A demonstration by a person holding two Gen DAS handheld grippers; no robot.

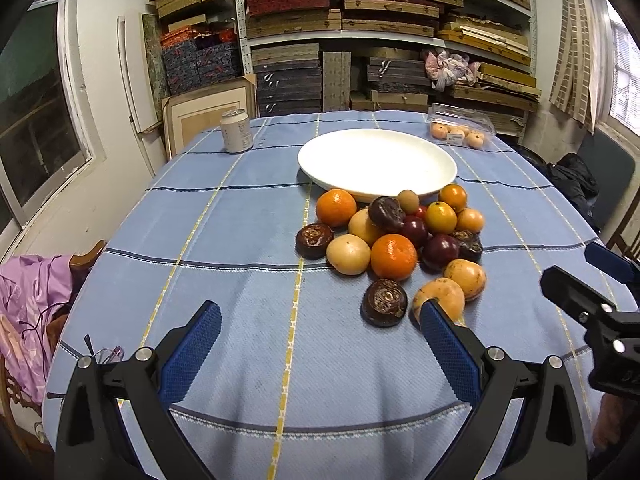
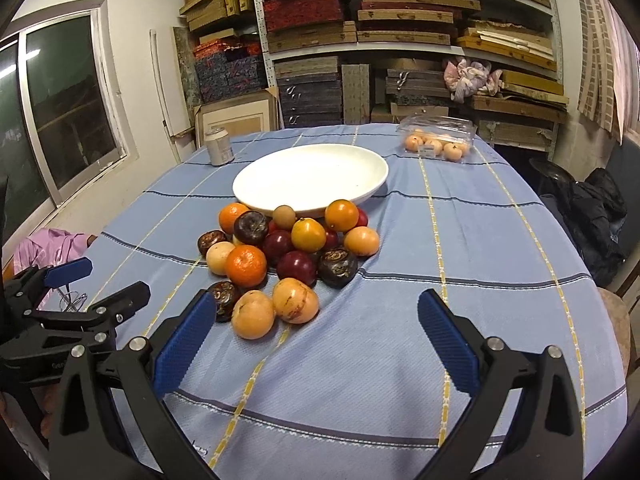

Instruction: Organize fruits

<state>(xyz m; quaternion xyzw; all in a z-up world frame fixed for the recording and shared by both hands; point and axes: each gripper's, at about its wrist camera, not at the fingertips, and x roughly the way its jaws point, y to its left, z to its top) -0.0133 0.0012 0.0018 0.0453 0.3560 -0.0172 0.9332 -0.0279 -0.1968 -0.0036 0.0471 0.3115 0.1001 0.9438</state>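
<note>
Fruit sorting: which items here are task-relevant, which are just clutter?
Relevant:
- loose fruit pile
- empty white plate
- left claw, open
- right claw, open

Clutter:
- drink can
- clear plastic fruit box
- eyeglasses
- shelves of boxes

- My left gripper and right gripper both show black arms with blue, cross-textured pads.
- The tablecloth I see is light blue, crossed by dark blue stripes and yellow-and-white lines.
- The plate is plain white.
- In the fruit pile I pick out 2 bright orange mandarins, deep red plums, dark brown-purple fruits with pale mottling, and pale yellow-orange ones.
- The can is off-white with a silver top.
- The clear box holds pale orange fruits.
- The shelf boxes are tan, red-patterned and grey.
</note>
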